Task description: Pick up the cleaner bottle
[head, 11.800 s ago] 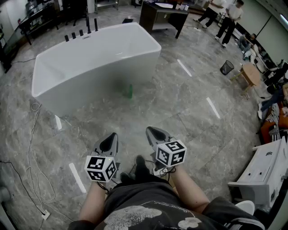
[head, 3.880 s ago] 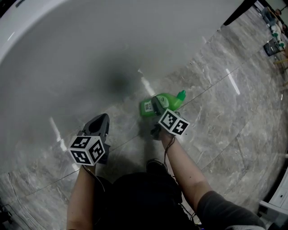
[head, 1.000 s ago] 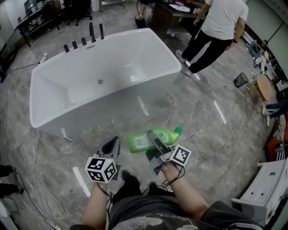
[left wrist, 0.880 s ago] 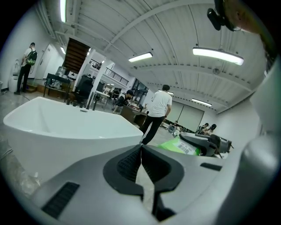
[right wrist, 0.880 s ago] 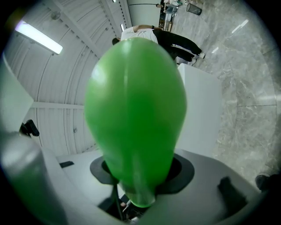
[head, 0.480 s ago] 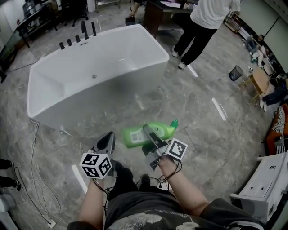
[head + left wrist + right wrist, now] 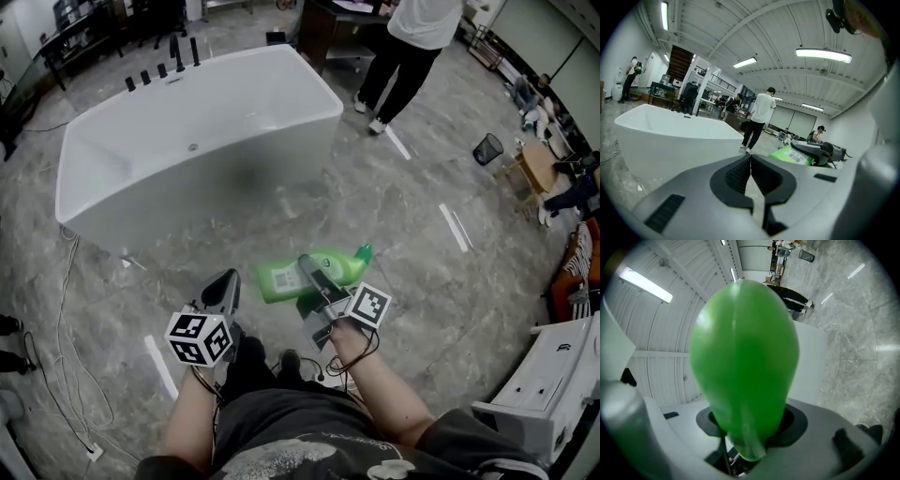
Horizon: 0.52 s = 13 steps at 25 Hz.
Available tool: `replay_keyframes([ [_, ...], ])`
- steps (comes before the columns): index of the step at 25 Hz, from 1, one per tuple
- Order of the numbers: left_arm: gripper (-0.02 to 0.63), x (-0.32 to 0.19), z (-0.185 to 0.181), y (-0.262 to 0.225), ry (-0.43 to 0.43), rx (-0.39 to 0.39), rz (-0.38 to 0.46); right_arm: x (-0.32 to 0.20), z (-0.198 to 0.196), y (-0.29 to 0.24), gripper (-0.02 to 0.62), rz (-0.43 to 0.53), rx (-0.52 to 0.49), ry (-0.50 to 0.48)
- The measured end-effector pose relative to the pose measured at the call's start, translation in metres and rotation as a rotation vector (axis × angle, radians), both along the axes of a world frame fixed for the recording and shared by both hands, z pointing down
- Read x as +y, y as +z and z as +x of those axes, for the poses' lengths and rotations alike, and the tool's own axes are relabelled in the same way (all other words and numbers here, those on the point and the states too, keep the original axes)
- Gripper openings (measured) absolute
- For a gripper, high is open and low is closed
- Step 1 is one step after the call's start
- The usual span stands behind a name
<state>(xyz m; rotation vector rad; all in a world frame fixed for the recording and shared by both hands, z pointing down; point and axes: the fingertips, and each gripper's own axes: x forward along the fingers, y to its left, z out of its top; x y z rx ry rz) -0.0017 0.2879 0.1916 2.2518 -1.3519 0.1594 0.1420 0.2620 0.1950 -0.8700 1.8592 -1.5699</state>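
- Head view: the right gripper point(image 7: 308, 266) is clamped across the middle of the green cleaner bottle point(image 7: 343, 266). The bottle is up off the marble floor point(image 7: 412, 234), tipped on its side, with its cap end toward the picture's right and its white label toward the left.
- Same view: the left gripper point(image 7: 228, 279) sits just beside the bottle's label end, not touching it, with nothing in it. Beyond both of them there's a big white bathtub point(image 7: 187, 131), and a standing person point(image 7: 412, 37) near its far corner.
- Left gripper view: the left gripper point(image 7: 751, 165) has its jaws pressed together, tips meeting, with nothing between them. The cleaner bottle point(image 7: 790, 154) shows off to the right, label with a barcode facing this way, and the right gripper point(image 7: 818, 151) is wrapped over it. The bathtub point(image 7: 670, 140) fills the left side, and the person point(image 7: 760, 115) stands past its corner.
- Right gripper view: it's pretty much all cleaner bottle point(image 7: 743, 343), a fat green blob filling the middle. The right gripper point(image 7: 749, 423) has one jaw on each side of the bottle's lower part, pads tight against the plastic, so that's a solid grip. Bits of bathtub point(image 7: 811, 362) and floor point(image 7: 862, 357) show on the right.
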Motion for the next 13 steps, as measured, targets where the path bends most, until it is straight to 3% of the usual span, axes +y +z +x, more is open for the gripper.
replay_keyframes([
  [13,0.014,0.014,0.019,0.01,0.021,-0.004,-0.03,0.015,0.015,0.008,0.195,-0.023,-0.025,0.025],
])
